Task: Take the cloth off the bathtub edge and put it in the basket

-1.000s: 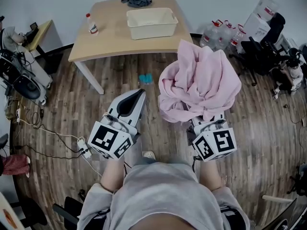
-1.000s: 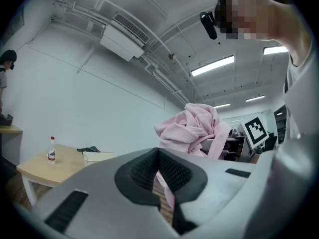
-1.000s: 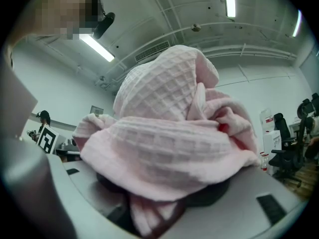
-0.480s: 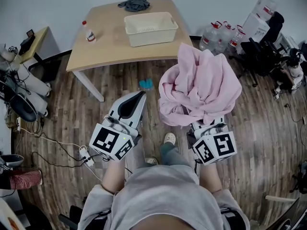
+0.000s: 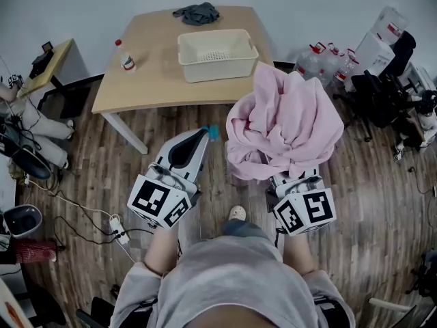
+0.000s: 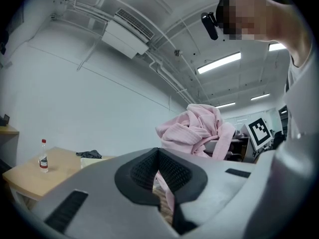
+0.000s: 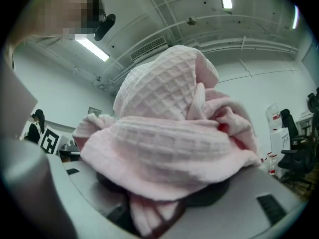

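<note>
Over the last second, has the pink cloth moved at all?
Yes. Held in the right gripper, the pink cloth has come forward, nearer the cream basket on the wooden table.

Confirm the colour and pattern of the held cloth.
The cloth is pale pink, waffle-weave; best seen in the right gripper view.

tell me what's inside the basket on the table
Nothing shows inside the basket, only its bare perforated floor. Its near wall covers a strip of that floor, so that strip cannot be checked.
</note>
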Demonstrator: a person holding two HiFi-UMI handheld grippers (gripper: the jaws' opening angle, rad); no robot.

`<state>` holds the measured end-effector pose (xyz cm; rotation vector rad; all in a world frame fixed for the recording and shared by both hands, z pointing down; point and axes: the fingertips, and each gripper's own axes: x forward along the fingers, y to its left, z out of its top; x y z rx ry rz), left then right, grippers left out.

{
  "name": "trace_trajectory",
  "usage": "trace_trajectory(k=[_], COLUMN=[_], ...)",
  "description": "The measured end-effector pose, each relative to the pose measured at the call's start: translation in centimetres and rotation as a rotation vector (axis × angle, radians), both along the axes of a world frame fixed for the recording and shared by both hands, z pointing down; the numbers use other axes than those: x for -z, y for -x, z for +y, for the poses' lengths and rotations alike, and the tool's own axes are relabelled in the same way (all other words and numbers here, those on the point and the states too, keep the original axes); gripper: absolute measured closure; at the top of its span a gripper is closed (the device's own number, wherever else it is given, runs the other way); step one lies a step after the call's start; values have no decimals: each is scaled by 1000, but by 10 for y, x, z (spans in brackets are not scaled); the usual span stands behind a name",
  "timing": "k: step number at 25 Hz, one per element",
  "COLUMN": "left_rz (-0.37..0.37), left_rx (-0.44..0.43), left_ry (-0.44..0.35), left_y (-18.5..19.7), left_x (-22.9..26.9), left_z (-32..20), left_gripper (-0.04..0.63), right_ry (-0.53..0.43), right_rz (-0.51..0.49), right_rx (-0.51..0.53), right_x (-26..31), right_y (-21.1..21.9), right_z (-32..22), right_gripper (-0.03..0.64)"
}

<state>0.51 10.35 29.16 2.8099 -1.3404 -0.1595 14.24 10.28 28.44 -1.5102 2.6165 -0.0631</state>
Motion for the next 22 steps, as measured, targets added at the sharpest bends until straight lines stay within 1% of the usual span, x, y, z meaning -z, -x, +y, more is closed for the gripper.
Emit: trace_trajectory(k=[8,14,19,22], left_rz=[-3,-1,-19,-16], left_rx=[46,70,92,102], left_ry=[-18,-26,-16,-21], left_y=[-30,-53,-59,-57], left_x=[8,8,4,6], left_z=[-57,-85,-99,-106], left_gripper=[598,598,598,598], right_ry=[-16,-22,-16,-20], right_rz=[5,-1,-17,-28], right_rx=[56,102,119,122], right_x=[7,5,2,3], right_y=[-25,-42,-48,-49], right_z=[-63,-95,-114,-121], right_gripper=[331,331,331,331])
